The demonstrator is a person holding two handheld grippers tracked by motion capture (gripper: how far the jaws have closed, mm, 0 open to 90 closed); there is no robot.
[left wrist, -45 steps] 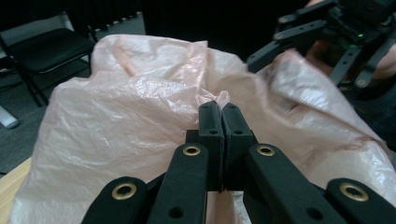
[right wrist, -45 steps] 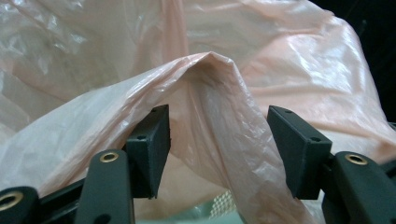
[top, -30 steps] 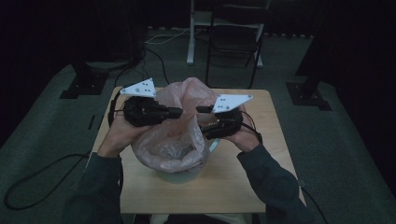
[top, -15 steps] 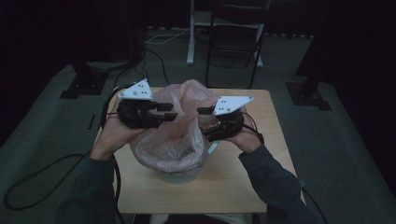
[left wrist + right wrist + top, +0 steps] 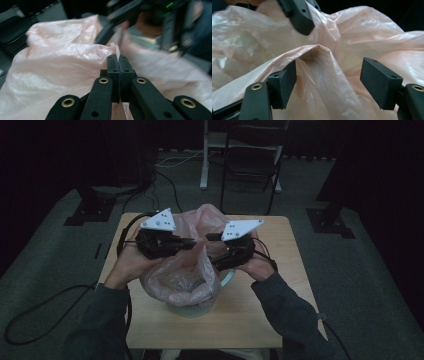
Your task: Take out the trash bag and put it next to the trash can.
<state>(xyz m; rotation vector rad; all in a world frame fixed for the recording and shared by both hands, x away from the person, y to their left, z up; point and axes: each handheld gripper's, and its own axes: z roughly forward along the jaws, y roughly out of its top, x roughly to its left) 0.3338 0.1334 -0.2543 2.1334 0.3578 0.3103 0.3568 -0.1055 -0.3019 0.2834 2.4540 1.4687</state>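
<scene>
Thin pink plastic bag (image 5: pixel 186 270), draped over a pale bin (image 5: pixel 192 309) at table centre, is pinched by the left gripper (image 5: pixel 117 60) at 10 o'clock; we judge the gaping right gripper (image 5: pixel 328 75) risks tearing it.

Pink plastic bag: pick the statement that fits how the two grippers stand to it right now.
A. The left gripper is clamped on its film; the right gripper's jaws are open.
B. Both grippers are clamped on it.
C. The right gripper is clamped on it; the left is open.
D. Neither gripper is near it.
A: the left gripper pinches a fold of the pink plastic bag, while the right gripper stands wide open around a ridge of film.
</scene>
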